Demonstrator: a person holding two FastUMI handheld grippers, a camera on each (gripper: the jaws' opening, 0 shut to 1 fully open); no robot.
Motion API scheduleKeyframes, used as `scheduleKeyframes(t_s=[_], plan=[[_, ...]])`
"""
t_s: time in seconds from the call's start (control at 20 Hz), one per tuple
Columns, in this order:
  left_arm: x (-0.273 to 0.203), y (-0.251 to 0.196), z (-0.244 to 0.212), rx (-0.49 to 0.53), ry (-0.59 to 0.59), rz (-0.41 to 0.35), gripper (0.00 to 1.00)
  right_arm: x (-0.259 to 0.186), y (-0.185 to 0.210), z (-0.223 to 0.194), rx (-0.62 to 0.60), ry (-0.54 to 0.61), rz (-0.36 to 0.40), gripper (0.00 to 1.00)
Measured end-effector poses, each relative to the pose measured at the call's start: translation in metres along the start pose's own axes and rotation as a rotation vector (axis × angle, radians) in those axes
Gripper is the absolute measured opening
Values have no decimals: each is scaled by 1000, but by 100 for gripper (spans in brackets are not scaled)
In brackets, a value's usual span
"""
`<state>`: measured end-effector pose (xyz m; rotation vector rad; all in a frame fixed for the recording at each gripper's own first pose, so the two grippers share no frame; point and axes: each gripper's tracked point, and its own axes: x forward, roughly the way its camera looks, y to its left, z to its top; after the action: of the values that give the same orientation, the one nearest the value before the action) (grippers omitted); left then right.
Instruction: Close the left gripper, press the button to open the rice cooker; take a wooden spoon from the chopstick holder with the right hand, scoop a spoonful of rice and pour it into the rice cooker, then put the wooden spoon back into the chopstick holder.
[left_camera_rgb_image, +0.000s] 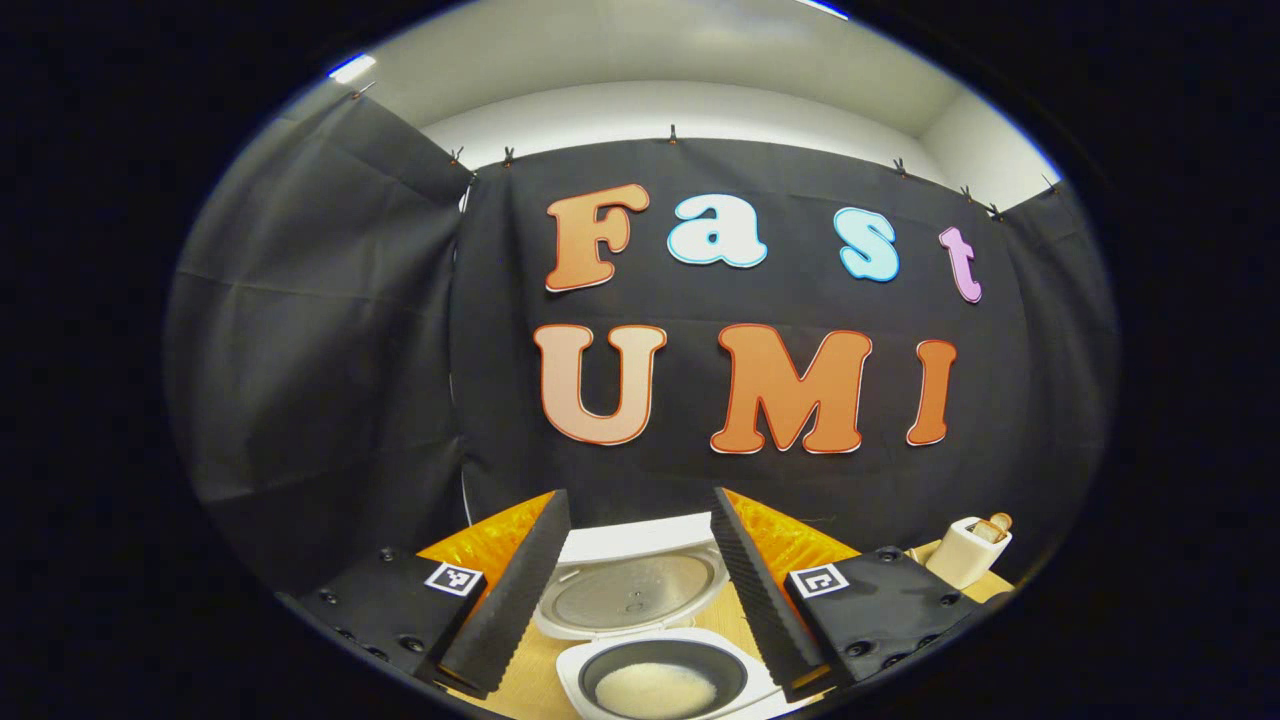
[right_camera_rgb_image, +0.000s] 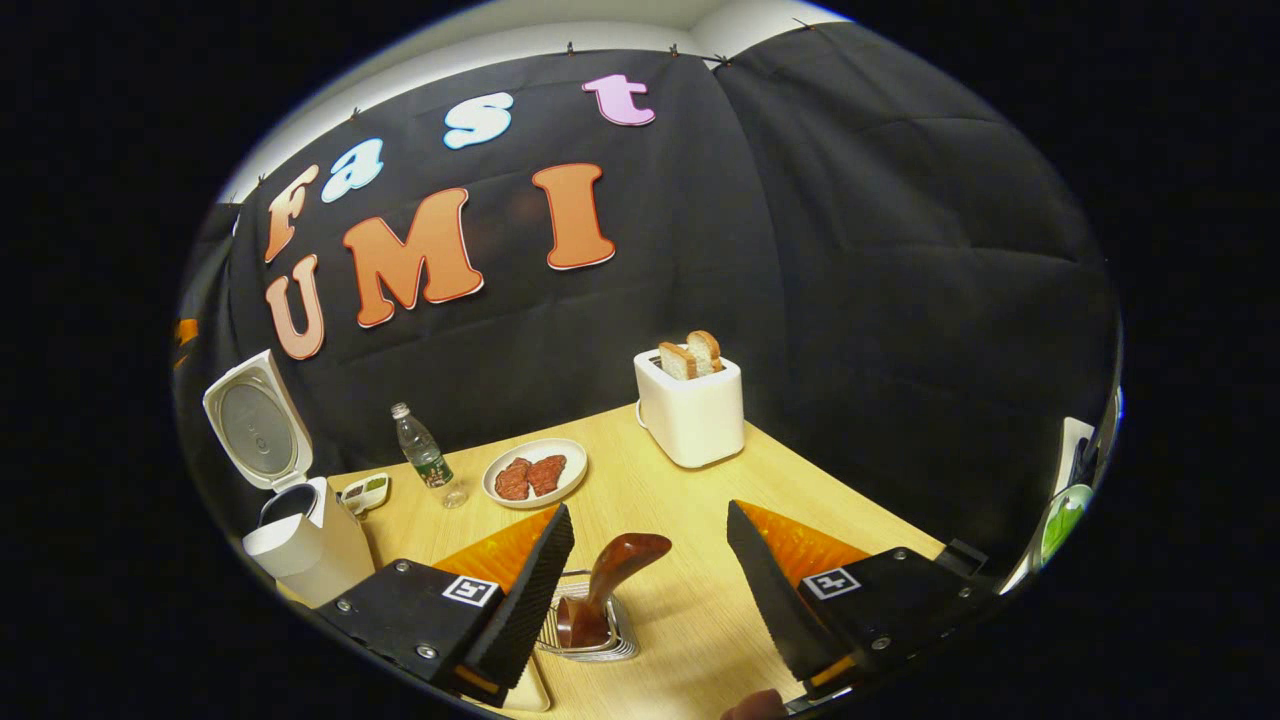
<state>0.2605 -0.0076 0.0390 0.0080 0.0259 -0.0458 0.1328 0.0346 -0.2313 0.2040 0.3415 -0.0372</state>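
The white rice cooker stands open just below my left gripper, its lid tipped up and back. A layer of white rice lies in its dark inner pot. The left gripper's fingers are spread wide with nothing between them. In the right gripper view the rice cooker shows at the far left with its lid raised. A brown wooden spoon stands in the wire chopstick holder, leaning right. My right gripper hovers open over it, not touching the spoon.
On the wooden table stand a white toaster with two bread slices, a plate of meat, a small water bottle and a small white dish. The toaster also sits to the cooker's right.
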Motion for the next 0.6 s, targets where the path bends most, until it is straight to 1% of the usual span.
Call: scheduleKeyframes(t_s=[0.05,0.1,0.15,0.3,0.35,0.4,0.45,0.6], plan=[[12,-1,-1,8,6,3,96,-2,-3,1,3,-2,-7,95],[24,-2,-3,18,17,4,96,-4,-6,1,6,-3,-12,95],[36,-3,-9,26,40,2,99,-6,-8,2,10,-3,-17,95],[70,-11,-27,-8,106,-24,99,-10,-15,5,18,-6,-30,95],[80,-11,-34,-1,129,-18,96,-10,-15,5,17,-5,-32,95],[89,-8,-40,29,147,-4,99,-11,-16,5,13,-3,-34,95],[98,-7,-44,54,158,4,99,-12,-17,6,9,-2,-35,95],[115,-12,-67,52,214,3,99,-14,-17,10,9,-5,-32,95]])
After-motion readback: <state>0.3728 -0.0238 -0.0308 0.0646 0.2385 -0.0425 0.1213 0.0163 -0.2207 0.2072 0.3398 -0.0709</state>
